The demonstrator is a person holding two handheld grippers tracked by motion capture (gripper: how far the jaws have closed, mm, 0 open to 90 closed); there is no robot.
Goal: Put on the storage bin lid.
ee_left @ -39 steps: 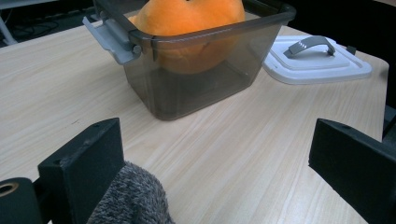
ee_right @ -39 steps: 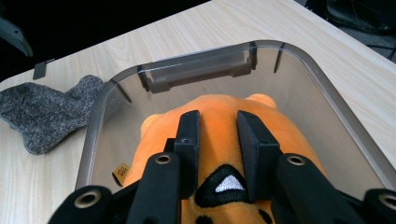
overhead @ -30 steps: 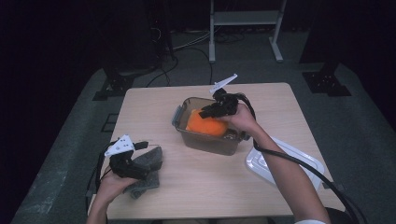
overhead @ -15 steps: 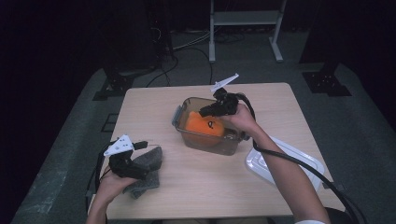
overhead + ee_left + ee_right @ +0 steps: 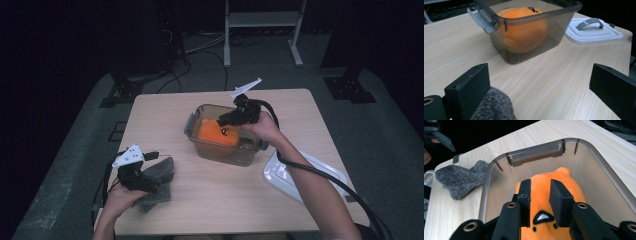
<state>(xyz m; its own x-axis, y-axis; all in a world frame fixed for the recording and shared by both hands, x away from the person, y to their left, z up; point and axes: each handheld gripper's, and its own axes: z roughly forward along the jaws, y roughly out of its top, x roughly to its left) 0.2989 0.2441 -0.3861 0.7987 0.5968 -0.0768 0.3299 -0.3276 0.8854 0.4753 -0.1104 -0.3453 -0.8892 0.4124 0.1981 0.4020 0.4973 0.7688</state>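
Little has shifted; right gripper [image 5: 539, 195] jaws just reopened slightly, pinching the orange toy [image 5: 216, 134] inside the box [image 5: 248, 157]. Left gripper [image 5: 541, 87] wide open. Next: lift toy clear.

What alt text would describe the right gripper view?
The right gripper, its jaws close together, sits over an orange plush toy inside a clear grey plastic box. A grey knitted sock lies on the light wooden table beside the box.
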